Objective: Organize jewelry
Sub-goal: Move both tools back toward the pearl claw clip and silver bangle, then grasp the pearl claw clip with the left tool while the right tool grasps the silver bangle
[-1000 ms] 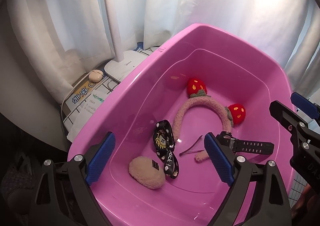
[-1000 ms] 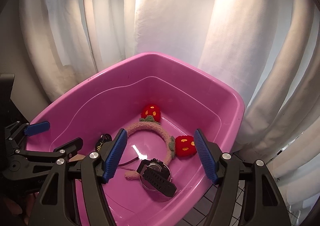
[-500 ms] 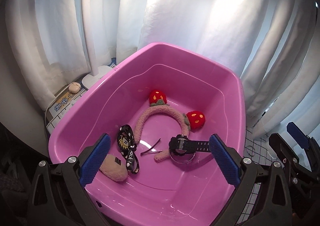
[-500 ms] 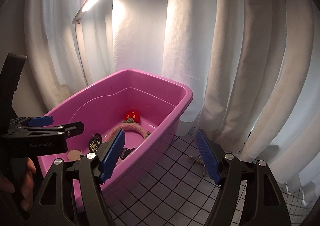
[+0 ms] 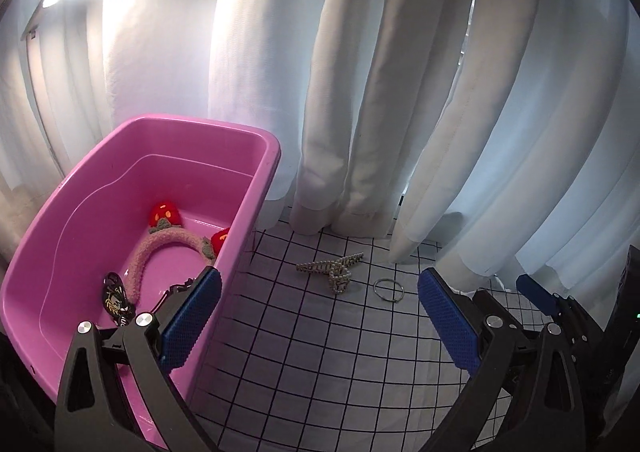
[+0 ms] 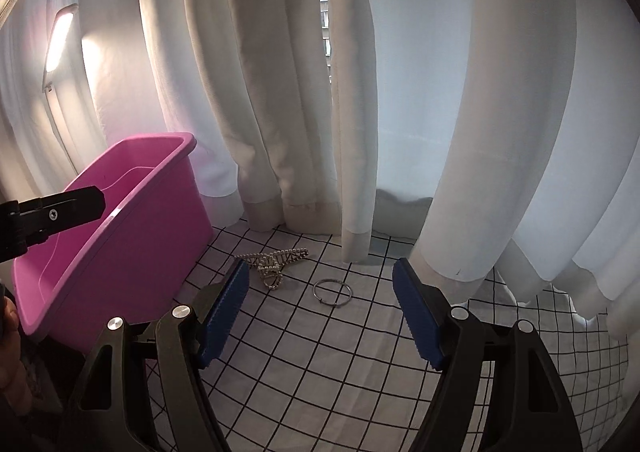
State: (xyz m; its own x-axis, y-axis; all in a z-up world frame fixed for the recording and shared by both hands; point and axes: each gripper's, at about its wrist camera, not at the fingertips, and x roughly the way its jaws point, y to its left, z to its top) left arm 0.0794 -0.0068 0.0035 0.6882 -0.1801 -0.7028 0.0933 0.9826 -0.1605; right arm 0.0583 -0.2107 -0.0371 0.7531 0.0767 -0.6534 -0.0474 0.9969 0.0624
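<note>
Both grippers hover over the checked table, fingers spread wide, holding nothing: left gripper (image 5: 318,318) and right gripper (image 6: 320,310). In the right wrist view, the pearl hair claw (image 6: 276,262) lies at 11 o'clock, the metal ring (image 6: 333,292) near it at 12, and the pink tub (image 6: 132,228) at 9, headband (image 5: 168,248) inside

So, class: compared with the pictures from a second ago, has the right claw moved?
Yes. The right claw has swung rightward, away from the pink tub, and now hovers open over the grid cloth near the ring.
</note>
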